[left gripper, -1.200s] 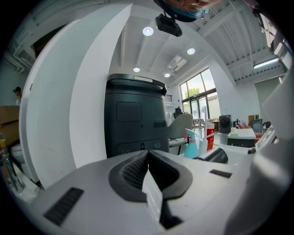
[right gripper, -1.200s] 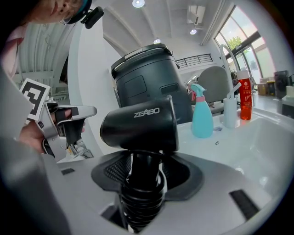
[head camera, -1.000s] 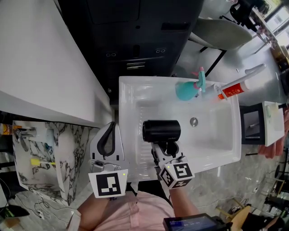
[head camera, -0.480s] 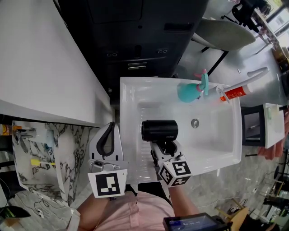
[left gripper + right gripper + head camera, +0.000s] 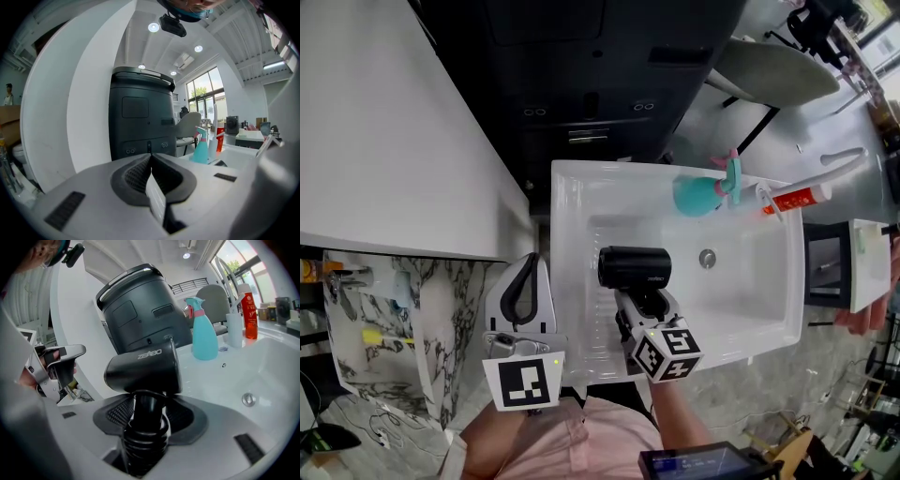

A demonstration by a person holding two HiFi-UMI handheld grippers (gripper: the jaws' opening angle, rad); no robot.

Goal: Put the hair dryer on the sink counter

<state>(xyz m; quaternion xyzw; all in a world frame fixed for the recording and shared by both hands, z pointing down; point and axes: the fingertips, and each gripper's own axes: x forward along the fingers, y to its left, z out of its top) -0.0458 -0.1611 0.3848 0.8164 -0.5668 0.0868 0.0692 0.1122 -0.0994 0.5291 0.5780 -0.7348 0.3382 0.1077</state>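
Note:
The black hair dryer (image 5: 635, 267) hangs over the left part of the white sink (image 5: 567, 202), barrel lying crosswise. My right gripper (image 5: 640, 302) is shut on its ribbed handle (image 5: 144, 430) from the near side; the barrel (image 5: 145, 367) stands above the jaws in the right gripper view. My left gripper (image 5: 531, 264) hovers left of the sink's near corner, jaws shut and nothing held. In the left gripper view its pads (image 5: 151, 159) meet, with nothing between them.
A teal spray bottle (image 5: 698, 194) and a red-and-white tube (image 5: 792, 199) stand at the sink's far rim. The drain (image 5: 707, 257) lies right of the dryer. A dark cabinet (image 5: 600, 84) stands behind the sink, a white curved wall (image 5: 384, 131) to the left.
My right gripper has sunk a little toward the basin with the hair dryer and rolled slightly. The left gripper has stayed put.

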